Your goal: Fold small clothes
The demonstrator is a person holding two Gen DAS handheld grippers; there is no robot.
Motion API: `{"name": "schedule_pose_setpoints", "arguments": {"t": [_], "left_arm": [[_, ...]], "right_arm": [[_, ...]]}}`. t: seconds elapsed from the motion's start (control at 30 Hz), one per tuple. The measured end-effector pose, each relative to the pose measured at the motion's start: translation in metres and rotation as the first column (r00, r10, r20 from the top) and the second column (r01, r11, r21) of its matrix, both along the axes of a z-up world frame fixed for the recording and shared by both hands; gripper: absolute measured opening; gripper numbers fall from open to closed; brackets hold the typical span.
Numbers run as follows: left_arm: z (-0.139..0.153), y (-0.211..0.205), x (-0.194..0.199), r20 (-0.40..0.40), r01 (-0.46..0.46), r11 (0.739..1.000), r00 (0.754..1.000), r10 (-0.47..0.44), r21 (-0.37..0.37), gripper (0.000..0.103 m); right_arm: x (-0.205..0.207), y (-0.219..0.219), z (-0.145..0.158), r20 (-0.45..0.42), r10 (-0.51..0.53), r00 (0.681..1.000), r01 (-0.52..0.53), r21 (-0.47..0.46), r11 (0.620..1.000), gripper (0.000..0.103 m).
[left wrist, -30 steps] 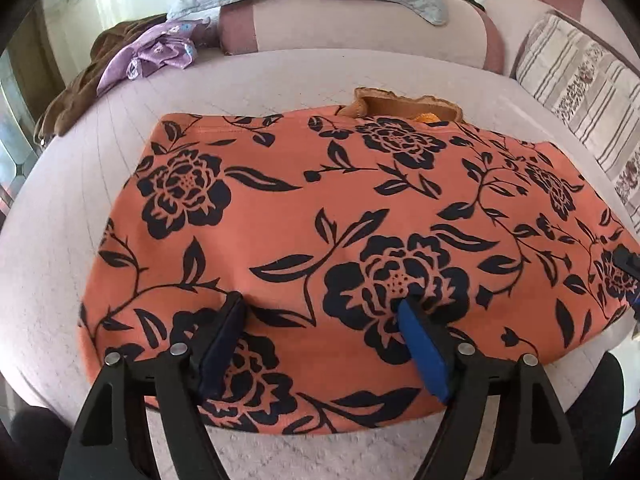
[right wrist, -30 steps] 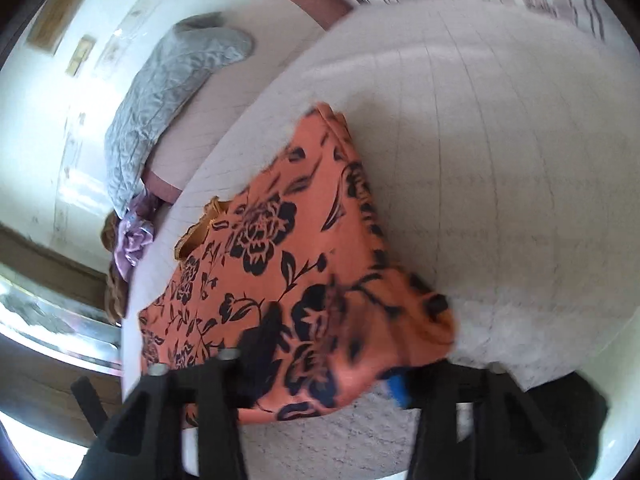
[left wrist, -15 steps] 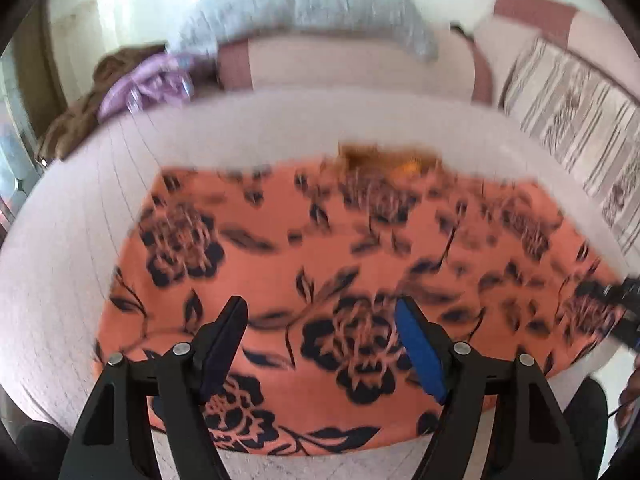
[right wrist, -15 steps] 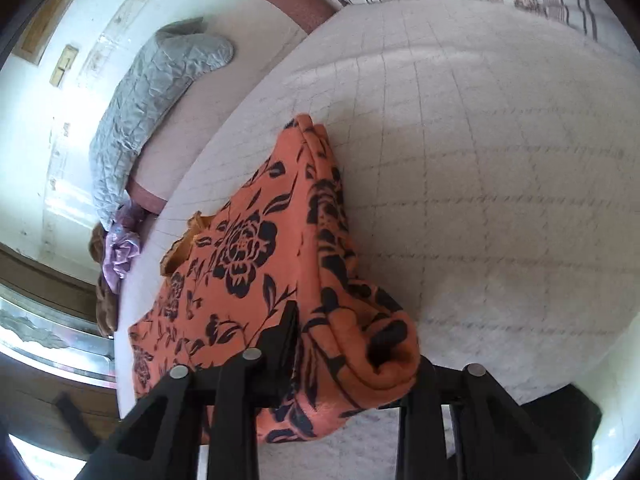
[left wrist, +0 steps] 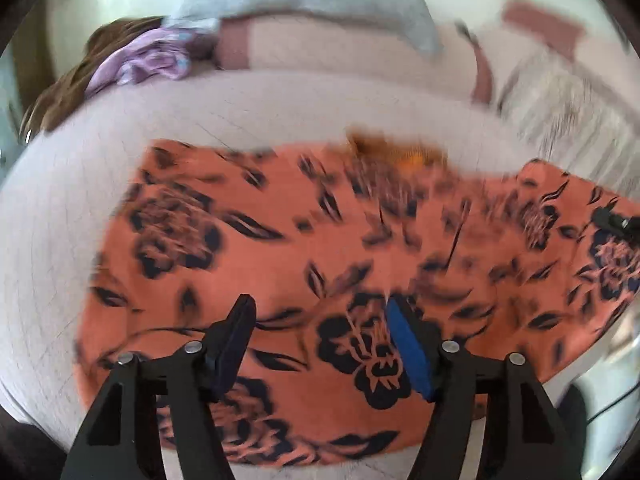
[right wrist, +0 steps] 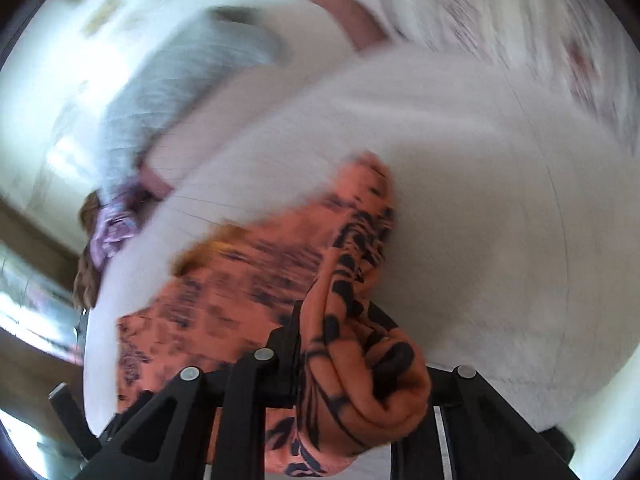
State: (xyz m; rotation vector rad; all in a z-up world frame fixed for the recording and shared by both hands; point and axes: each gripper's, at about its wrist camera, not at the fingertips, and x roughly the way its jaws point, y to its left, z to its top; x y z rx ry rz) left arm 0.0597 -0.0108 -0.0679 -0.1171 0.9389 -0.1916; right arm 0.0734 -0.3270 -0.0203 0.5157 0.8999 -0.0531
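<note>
An orange garment with a dark floral print [left wrist: 304, 240] lies spread on the pale bed cover [left wrist: 100, 140]. My left gripper [left wrist: 320, 320] hangs open above its near edge, with the blue pads apart and nothing between them. My right gripper [right wrist: 360, 360] is shut on a bunched fold of the same garment [right wrist: 352, 352] at its right end and holds that end raised off the bed. The right gripper also shows at the far right of the left wrist view [left wrist: 616, 222]. Both views are motion-blurred.
A grey quilted pillow [left wrist: 304, 4] and pink bolsters [left wrist: 344, 44] lie at the back of the bed. A purple cloth [left wrist: 140, 64] and a brown cloth [left wrist: 72, 80] lie at the back left. A striped cushion [left wrist: 560, 96] is at the right.
My right gripper closed on the garment's right end and lifted it upward. My left gripper rose and drew back from the cloth, still open.
</note>
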Motion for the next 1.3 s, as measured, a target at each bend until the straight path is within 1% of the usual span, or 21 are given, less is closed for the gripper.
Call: {"name": "schedule_pose_setpoints", "arguments": {"t": [0.1, 0.17, 0.2, 0.23, 0.3, 0.4, 0.43, 0.5, 0.57, 0.67, 0.73, 0.8, 0.83, 0.87, 0.9, 0.93, 0.97, 1.03, 1.17, 1.23, 1.3], "left_arm": [[0.031, 0.047, -0.011, 0.099, -0.094, 0.993, 0.99, 0.101, -0.073, 0.069], [0.043, 0.081, -0.016, 0.137, -0.157, 0.982, 0.976, 0.17, -0.103, 0.069], [0.046, 0.102, -0.018, 0.147, -0.199, 0.973, 0.966, 0.215, -0.113, 0.069], [0.045, 0.119, -0.019, 0.151, -0.234, 0.965, 0.956, 0.251, -0.123, 0.069], [0.037, 0.151, -0.02, 0.13, -0.295, 0.946, 0.941, 0.312, -0.135, 0.069], [0.018, 0.187, -0.021, 0.078, -0.365, 0.916, 0.921, 0.381, -0.168, 0.069], [0.013, 0.195, -0.024, 0.072, -0.376, 0.908, 0.916, 0.394, -0.182, 0.069], [0.004, 0.209, -0.03, 0.065, -0.395, 0.891, 0.906, 0.418, -0.224, 0.069], [-0.003, 0.216, -0.031, 0.048, -0.402, 0.878, 0.903, 0.428, -0.262, 0.069], [-0.004, 0.222, -0.033, 0.048, -0.392, 0.871, 0.904, 0.424, -0.297, 0.069], [-0.001, 0.225, -0.036, 0.057, -0.39, 0.866, 0.903, 0.427, -0.312, 0.069], [0.0, 0.228, -0.039, 0.044, -0.396, 0.857, 0.9, 0.433, -0.329, 0.069], [0.0, 0.229, -0.04, 0.036, -0.399, 0.855, 0.9, 0.434, -0.33, 0.069], [-0.001, 0.229, -0.041, 0.034, -0.396, 0.857, 0.902, 0.43, -0.33, 0.069], [0.0, 0.228, -0.044, 0.039, -0.387, 0.863, 0.906, 0.421, -0.326, 0.069], [0.001, 0.228, -0.046, 0.047, -0.379, 0.868, 0.909, 0.414, -0.319, 0.069], [0.001, 0.228, -0.051, 0.062, -0.376, 0.873, 0.909, 0.413, -0.311, 0.069], [0.0, 0.23, -0.05, 0.05, -0.388, 0.863, 0.904, 0.425, -0.324, 0.069], [0.0, 0.229, -0.048, 0.049, -0.39, 0.863, 0.903, 0.427, -0.321, 0.069], [0.0, 0.231, -0.048, 0.041, -0.393, 0.861, 0.903, 0.428, -0.324, 0.069], [0.001, 0.233, -0.05, 0.031, -0.402, 0.856, 0.9, 0.434, -0.325, 0.069]], "right_arm": [[0.007, 0.056, 0.052, 0.113, 0.123, 0.986, -0.112, -0.095, 0.989, 0.021], [0.008, 0.097, 0.067, 0.148, 0.21, 0.966, -0.19, -0.14, 0.972, 0.02], [0.009, 0.118, 0.066, 0.143, 0.257, 0.956, -0.234, -0.164, 0.958, 0.02], [0.01, 0.133, 0.061, 0.131, 0.291, 0.948, -0.265, -0.183, 0.947, 0.02], [0.019, 0.17, 0.029, 0.039, 0.369, 0.929, -0.354, -0.209, 0.912, 0.02], [0.042, 0.197, -0.055, -0.198, 0.42, 0.886, -0.449, -0.135, 0.883, 0.021], [0.043, 0.2, -0.061, -0.198, 0.411, 0.89, -0.44, -0.134, 0.888, 0.02], [0.042, 0.211, -0.033, -0.162, 0.413, 0.896, -0.439, -0.187, 0.879, 0.02], [0.042, 0.22, 0.008, -0.088, 0.433, 0.897, -0.441, -0.248, 0.863, 0.02], [0.04, 0.238, 0.057, 0.022, 0.464, 0.885, -0.445, -0.249, 0.86, 0.02], [0.032, 0.257, 0.063, 0.052, 0.497, 0.866, -0.471, -0.249, 0.846, 0.02], [0.025, 0.287, 0.044, 0.023, 0.554, 0.832, -0.531, -0.254, 0.808, 0.02], [0.024, 0.301, 0.024, -0.014, 0.581, 0.814, -0.567, -0.242, 0.788, 0.02], [0.028, 0.316, -0.015, -0.111, 0.615, 0.781, -0.623, -0.212, 0.753, 0.02], [0.029, 0.324, -0.035, -0.163, 0.621, 0.767, -0.642, -0.191, 0.743, 0.021], [0.03, 0.326, -0.056, -0.204, 0.612, 0.764, -0.643, -0.162, 0.749, 0.021], [0.026, 0.325, -0.056, -0.176, 0.601, 0.78, -0.625, -0.165, 0.763, 0.02], [0.025, 0.324, -0.035, -0.131, 0.604, 0.786, -0.618, -0.165, 0.769, 0.02], [0.018, 0.315, 0.024, 0.016, 0.61, 0.793, -0.598, -0.178, 0.782, 0.02], [0.019, 0.322, 0.023, 0.024, 0.619, 0.785, -0.609, -0.153, 0.779, 0.02], [0.024, 0.342, -0.014, -0.078, 0.648, 0.758, -0.652, -0.151, 0.743, 0.025]]}}
